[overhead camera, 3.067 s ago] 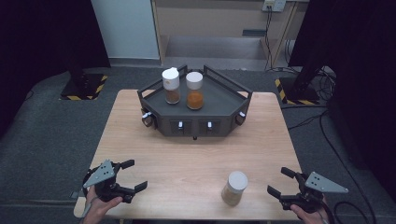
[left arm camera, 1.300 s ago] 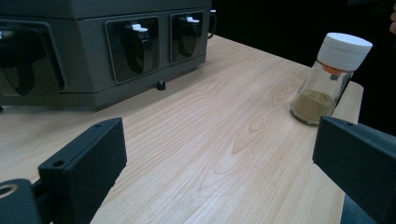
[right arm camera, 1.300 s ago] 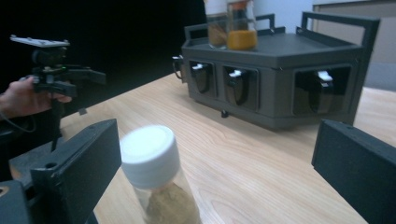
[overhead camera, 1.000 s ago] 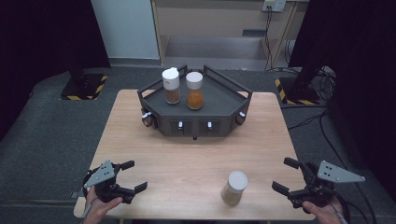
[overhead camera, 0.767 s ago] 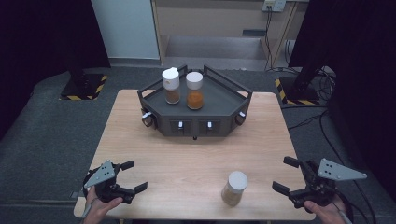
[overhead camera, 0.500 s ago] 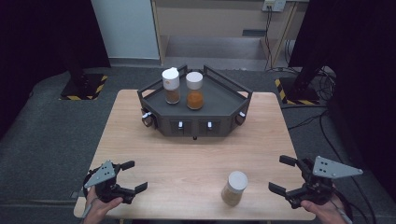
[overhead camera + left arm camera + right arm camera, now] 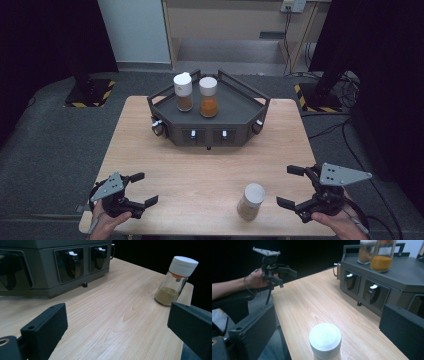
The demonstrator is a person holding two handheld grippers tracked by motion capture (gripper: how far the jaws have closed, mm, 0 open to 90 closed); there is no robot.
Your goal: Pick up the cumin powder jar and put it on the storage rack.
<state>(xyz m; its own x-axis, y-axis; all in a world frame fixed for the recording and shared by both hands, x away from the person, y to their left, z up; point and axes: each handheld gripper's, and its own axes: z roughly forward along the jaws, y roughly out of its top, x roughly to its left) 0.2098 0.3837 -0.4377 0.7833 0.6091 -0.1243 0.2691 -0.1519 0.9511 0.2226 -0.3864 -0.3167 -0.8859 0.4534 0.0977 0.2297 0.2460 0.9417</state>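
Two white-capped glass spice jars (image 7: 183, 91) already stand upright on the dark grey angular rack (image 7: 240, 107), one with brown powder, one with orange. A third clear glass jar with white cap and tan powder (image 7: 250, 201) stands alone on the pale wooden counter (image 7: 200, 170), well in front of the rack, toward its right end. My reading: two placed, one left to fetch and set up there.

My right claw (image 7: 294, 186) hangs just right of the tan jar, jaws spread wide, gripping nothing. In the right gripper view the jar's cap (image 7: 325, 338) sits low between the jaws, not yet enclosed or touched.

My left claw (image 7: 141, 188) is also spread and empty, well apart from the tan jar, in front of the rack's left end. From the left gripper view the jar (image 7: 176, 280) stands far off, beyond the right jaw.
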